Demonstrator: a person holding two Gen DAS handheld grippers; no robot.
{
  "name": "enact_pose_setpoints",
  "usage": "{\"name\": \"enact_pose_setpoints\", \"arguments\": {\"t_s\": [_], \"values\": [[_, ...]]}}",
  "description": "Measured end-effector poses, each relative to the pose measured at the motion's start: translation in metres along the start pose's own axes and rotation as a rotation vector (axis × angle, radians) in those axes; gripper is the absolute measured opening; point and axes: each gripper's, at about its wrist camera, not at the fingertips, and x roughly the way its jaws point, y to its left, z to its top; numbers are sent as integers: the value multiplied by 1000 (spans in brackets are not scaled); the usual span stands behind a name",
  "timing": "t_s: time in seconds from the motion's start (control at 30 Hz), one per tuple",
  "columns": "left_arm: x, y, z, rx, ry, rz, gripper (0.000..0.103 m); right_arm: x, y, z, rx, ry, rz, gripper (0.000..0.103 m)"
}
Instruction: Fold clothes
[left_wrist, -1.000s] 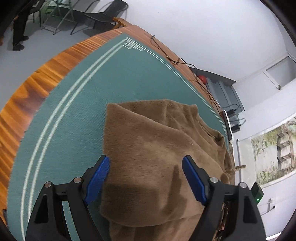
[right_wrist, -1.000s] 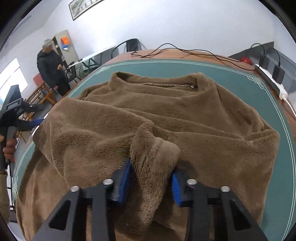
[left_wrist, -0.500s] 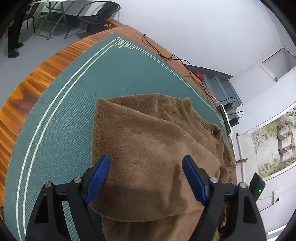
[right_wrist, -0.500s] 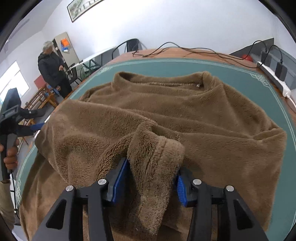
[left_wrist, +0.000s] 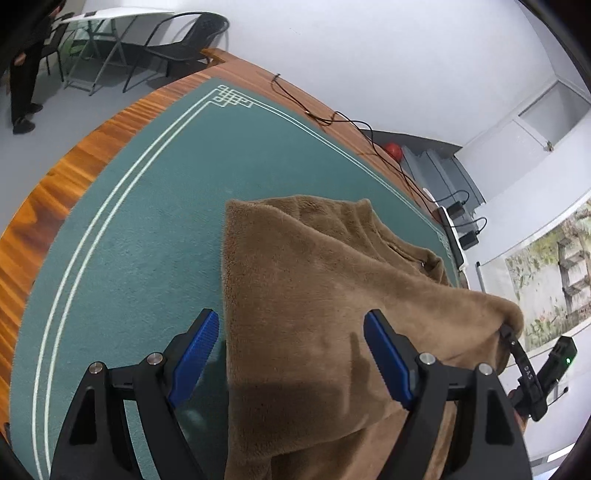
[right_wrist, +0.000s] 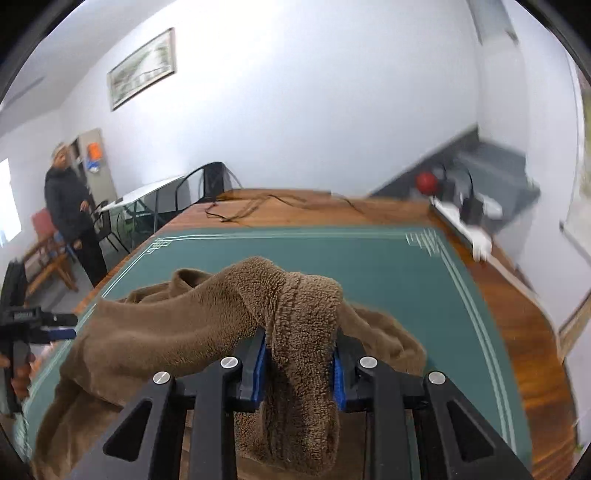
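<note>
A brown fleece garment (left_wrist: 314, 295) lies on the green mat (left_wrist: 147, 221) of a wooden table. My left gripper (left_wrist: 291, 354) hovers open above its near left edge; one pad is over the mat, the other over the fleece. My right gripper (right_wrist: 298, 369) is shut on a thick fold of the garment (right_wrist: 184, 325) and holds it raised off the mat, with cloth draping down on both sides. In the left wrist view the right gripper (left_wrist: 517, 345) shows at the far right under the lifted cloth. The left gripper (right_wrist: 64, 326) appears at the left edge of the right wrist view.
Black cables (right_wrist: 251, 210) run across the bare wood at the table's far side, and a white power strip (right_wrist: 476, 236) with plugged-in adapters lies along its right edge. A red ball (right_wrist: 426, 181) sits beyond it. A person (right_wrist: 70, 210) stands among chairs at the far left.
My right gripper has lifted its fold of fleece well up off the table and the view has tilted up. The garment's left edge has slid right, leaving my left pad over bare mat.
</note>
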Motion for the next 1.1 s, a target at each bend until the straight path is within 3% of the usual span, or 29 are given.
{"name": "enact_pose_setpoints", "arguments": {"t_s": [0.13,0.33,0.4,0.47,0.5,0.53,0.7,0.8,0.9,1.03,1.1], "values": [[5,-11,3,37,-12,15,84,20,-4,-20,-60,59,-90,29],[13,-35,5,136,-33,47,84,14,-17,-25,14,57,-38,29],[32,-39,6,170,2,108,84,15,-20,-25,33,67,-23,31],[54,-40,6,189,48,179,84,23,-23,-30,43,105,-42,47],[65,-40,6,198,71,215,84,28,-24,-34,46,128,-61,68],[71,-40,6,208,81,233,84,31,-25,-37,47,147,-78,75],[66,-42,2,230,71,234,85,20,-21,-45,2,146,-127,75],[61,-51,-4,247,68,202,85,7,-4,-38,-49,88,-107,76],[56,-60,-11,265,64,169,88,0,19,-32,-115,45,-56,83],[51,-69,-19,287,60,135,90,23,47,-41,-223,111,-10,83],[55,-67,-21,296,60,149,90,48,47,-52,-241,208,-3,83]]}}
